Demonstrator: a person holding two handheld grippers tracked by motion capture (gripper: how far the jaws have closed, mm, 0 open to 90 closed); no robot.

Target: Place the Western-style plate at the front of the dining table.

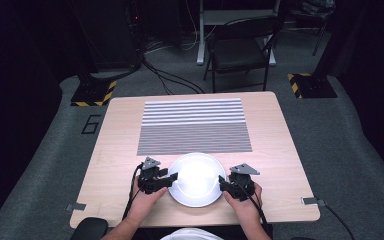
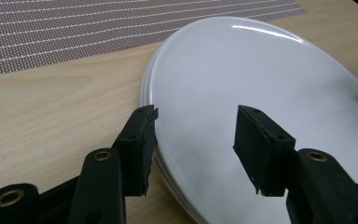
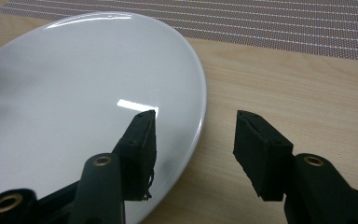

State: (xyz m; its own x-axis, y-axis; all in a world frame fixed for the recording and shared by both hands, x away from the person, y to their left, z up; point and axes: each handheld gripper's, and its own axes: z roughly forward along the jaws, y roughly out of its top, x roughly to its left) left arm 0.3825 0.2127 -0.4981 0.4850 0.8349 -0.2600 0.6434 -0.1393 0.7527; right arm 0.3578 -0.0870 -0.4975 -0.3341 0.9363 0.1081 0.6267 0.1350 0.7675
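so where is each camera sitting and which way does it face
high view: above the person's side of the table, looking forward and down at the white plate, the striped mat and a chair; both forearms and hands show, with the left claw and the right claw.
left gripper view: rides on the left claw, looking across the plate's left edge; its two black jaws straddle the rim.
right gripper view: rides on the right claw, at the plate's right edge; jaws apart.
All three share the plate and the mat.

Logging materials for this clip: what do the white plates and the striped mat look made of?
Plates: glossy glazed ceramic or melamine, judging by sharp light reflections; stacked rims show. Striped mat: woven, matte, probably vinyl or fabric, with a fine dotted weave.
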